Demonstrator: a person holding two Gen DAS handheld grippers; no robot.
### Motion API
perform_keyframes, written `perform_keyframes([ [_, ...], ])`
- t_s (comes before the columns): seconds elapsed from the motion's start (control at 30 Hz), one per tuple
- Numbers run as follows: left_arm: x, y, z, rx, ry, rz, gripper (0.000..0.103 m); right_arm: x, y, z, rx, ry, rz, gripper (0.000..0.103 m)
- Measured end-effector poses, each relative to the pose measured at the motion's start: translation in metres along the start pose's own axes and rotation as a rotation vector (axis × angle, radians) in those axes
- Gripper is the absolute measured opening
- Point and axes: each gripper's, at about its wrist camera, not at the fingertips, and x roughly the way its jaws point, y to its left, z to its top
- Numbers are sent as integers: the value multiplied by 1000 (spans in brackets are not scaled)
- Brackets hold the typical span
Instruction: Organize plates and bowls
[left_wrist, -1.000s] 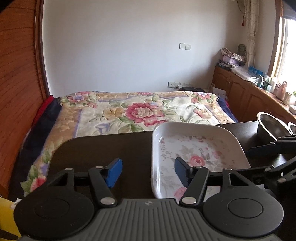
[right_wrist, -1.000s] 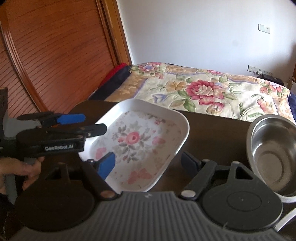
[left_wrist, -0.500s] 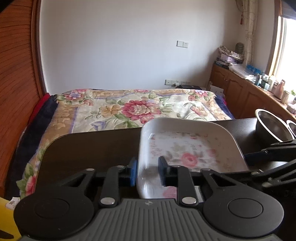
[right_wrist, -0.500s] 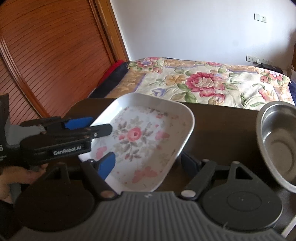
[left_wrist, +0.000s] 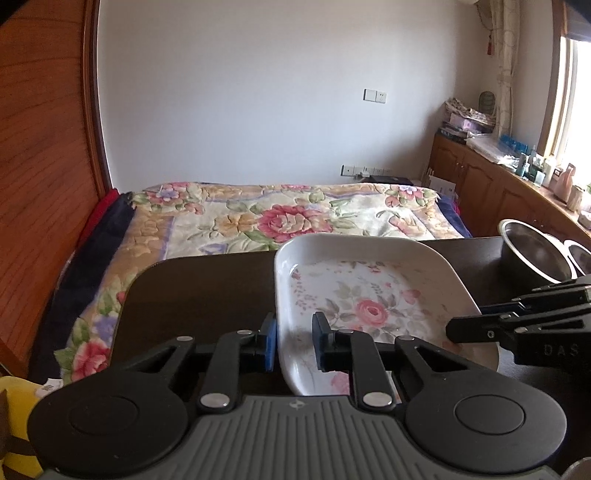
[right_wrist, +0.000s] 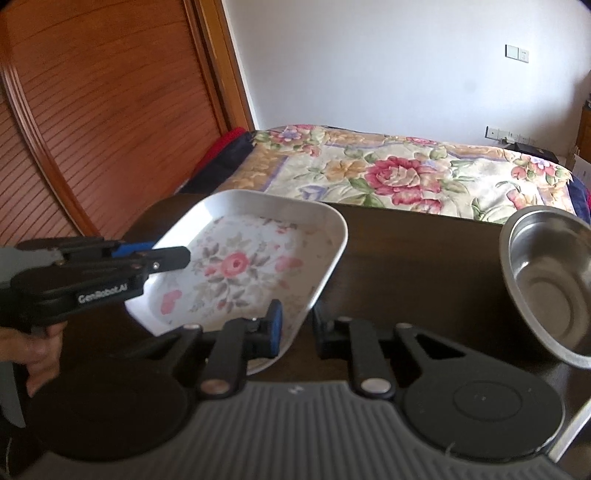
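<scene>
While level, both grippers (left_wrist: 294, 342) (right_wrist: 296, 326) pinch floral plate (left_wrist: 369, 291) rims.

From my left camera, bare dark table (left_wrist: 199, 295) lies open from 9 to 11 o'clock, room enough to swing a gripper. Dead ahead the floral plate (left_wrist: 369, 295) blocks the middle, its near-left rim pinched by my left gripper (left_wrist: 293, 341). At 3 o'clock my right gripper (right_wrist: 295, 326) closes on the plate's opposite corner, crowding that side. Beyond it, at 2 o'clock, the steel bowl (right_wrist: 554, 280) stands in the way, with a strip of bare table between bowl and plate. The bed (left_wrist: 295, 214) borders the table's far edge.
</scene>
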Motion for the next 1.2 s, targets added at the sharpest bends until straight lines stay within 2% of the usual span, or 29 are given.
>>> perform_keyframes([
  [0.8,-100,-41,-16,42,-76,28,50,-81,7,-26,-21,-116,44,19],
  [1.2,-136,-67,-47,67,-94,14,50,-108,0,-52,-10,-146,54,19],
])
